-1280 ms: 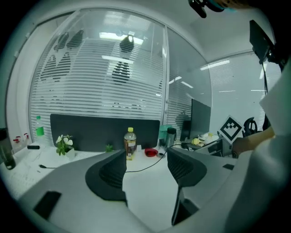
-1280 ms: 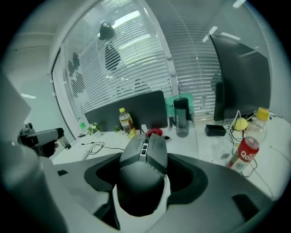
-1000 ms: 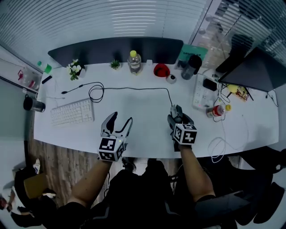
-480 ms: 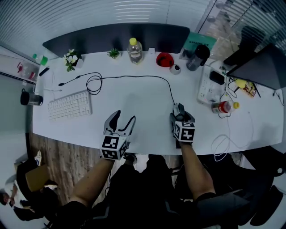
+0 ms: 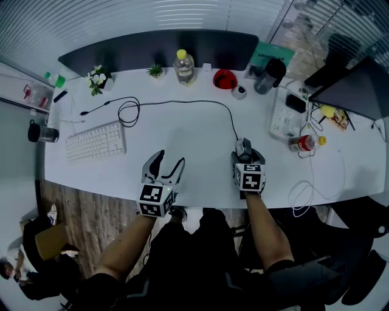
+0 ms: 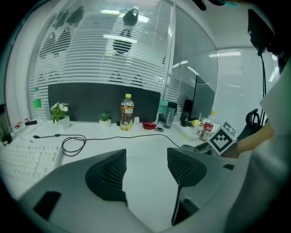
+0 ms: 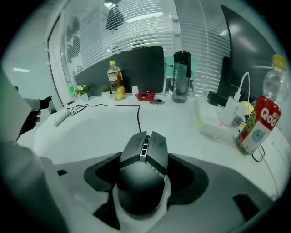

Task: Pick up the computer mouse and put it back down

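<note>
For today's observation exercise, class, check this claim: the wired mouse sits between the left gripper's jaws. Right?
No. The wired mouse sits between the jaws of the right gripper, as the right gripper view shows; the left gripper is open and empty.

White keyboard (image 5: 96, 141) at left, yellow-capped bottle (image 5: 183, 67) at back, red bowl (image 5: 223, 79) right of it, dark tumbler (image 5: 269, 76) further right

A long white desk (image 5: 200, 130) runs across the room. Behind the desk stands a dark partition panel (image 5: 158, 47), and beyond that, pale slatted blinds (image 5: 152, 15). Off the desk's near left edge, wood-plank floor (image 5: 79, 222) shows. The light is cool and even.
</note>
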Demonstrator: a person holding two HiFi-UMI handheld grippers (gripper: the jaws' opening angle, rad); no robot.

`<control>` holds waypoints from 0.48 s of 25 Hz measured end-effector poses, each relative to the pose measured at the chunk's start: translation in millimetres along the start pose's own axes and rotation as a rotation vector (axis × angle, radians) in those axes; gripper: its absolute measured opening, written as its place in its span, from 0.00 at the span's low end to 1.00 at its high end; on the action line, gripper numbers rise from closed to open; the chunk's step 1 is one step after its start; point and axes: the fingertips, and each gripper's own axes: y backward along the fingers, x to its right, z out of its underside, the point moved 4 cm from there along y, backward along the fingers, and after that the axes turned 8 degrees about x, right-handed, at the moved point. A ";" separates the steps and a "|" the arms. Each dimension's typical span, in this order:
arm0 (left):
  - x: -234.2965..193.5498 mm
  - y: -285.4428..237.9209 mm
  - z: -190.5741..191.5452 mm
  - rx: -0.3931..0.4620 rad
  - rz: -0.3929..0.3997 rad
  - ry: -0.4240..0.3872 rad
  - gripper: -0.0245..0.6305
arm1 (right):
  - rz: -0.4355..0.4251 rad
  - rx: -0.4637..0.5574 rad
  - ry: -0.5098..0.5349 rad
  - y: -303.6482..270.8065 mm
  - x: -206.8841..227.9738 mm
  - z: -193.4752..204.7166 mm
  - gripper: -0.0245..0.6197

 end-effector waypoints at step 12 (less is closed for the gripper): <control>-11.1 29.5 -48.1 0.100 -0.003 -0.024 0.49 | -0.039 0.111 -0.021 37.9 -6.2 -55.3 0.65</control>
